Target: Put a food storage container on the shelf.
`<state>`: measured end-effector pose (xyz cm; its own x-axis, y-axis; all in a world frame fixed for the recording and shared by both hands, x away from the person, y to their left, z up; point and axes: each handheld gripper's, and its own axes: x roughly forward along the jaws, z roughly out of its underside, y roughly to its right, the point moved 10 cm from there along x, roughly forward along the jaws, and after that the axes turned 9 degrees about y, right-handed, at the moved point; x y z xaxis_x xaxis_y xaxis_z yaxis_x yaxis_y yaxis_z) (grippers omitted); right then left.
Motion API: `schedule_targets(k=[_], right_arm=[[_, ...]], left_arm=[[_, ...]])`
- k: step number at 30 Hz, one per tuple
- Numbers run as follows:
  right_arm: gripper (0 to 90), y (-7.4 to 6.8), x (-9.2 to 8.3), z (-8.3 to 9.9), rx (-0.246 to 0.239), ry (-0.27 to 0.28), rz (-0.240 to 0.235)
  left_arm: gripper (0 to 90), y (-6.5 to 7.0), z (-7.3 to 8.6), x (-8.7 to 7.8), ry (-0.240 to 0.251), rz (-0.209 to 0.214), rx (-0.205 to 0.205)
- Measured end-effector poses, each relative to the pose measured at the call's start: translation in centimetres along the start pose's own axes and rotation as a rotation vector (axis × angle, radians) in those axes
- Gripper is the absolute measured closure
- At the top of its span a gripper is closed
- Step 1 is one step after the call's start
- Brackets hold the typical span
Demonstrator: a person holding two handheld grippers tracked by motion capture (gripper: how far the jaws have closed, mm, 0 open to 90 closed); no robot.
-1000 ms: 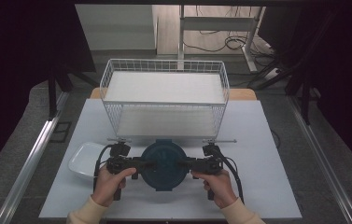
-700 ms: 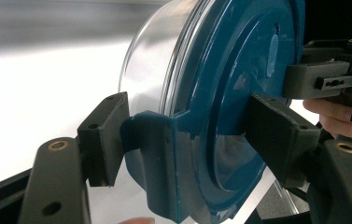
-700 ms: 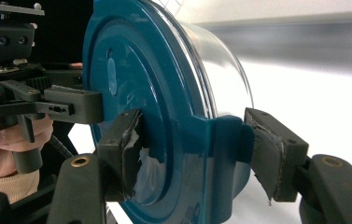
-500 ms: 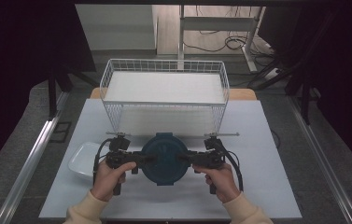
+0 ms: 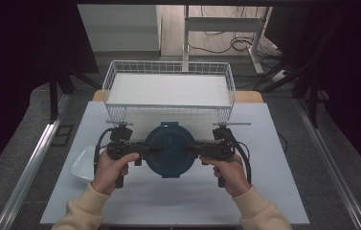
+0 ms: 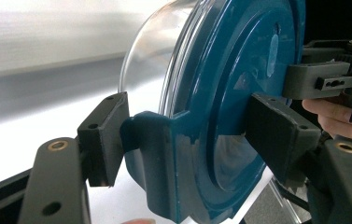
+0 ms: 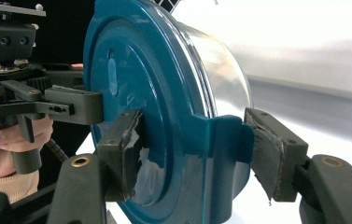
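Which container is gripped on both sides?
The round blue-lidded container, held by its lid tabs between the left hand-held gripper and right hand-held gripper. The wire basket and white dish sit untouched.

Dim room, one bright table in the middle

A pale tabletop (image 5: 274,158) catches the light while dark curtains (image 5: 29,52) close in on both sides; grey floor (image 5: 15,172) runs beneath, metal rails (image 5: 34,158) flank the table, and beyond it a white desk frame (image 5: 226,24) stands over loose cables (image 5: 238,45) on lighter wooden flooring.
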<state>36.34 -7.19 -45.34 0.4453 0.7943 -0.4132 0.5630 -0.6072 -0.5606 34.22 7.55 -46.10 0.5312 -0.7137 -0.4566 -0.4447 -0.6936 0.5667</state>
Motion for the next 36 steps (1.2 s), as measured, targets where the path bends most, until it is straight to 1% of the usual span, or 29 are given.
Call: schedule_targets(k=[1,11,16,18,19,23,36], right_arm=[[39.0,0.0,0.0,0.0,0.000,0.000,0.000],[39.0,-1.0,-0.6,-2.5,-0.030,0.023,-0.001],[39.1,-1.4,-0.8,-3.5,-0.047,0.031,0.001],[39.3,-1.6,-0.9,-4.0,-0.050,0.036,-0.001],[39.3,-1.6,-0.9,-4.2,-0.050,0.038,-0.003],[39.3,-2.0,-1.1,-5.2,-0.050,0.045,-0.011],[39.4,-2.8,-1.1,-8.1,-0.066,0.063,-0.020]], left_arm=[[31.3,0.1,-0.2,-0.1,0.004,0.002,0.000],[31.2,1.0,-2.6,-0.8,0.021,0.006,0.025],[31.2,1.3,-3.5,-1.0,0.028,0.014,0.023],[31.3,1.5,-4.0,-1.2,0.031,0.012,0.026],[31.2,1.6,-4.3,-1.3,0.029,0.010,0.036],[31.2,1.9,-5.3,-1.5,0.032,0.006,0.049],[31.1,2.3,-8.4,-2.2,0.053,-0.001,0.067]])
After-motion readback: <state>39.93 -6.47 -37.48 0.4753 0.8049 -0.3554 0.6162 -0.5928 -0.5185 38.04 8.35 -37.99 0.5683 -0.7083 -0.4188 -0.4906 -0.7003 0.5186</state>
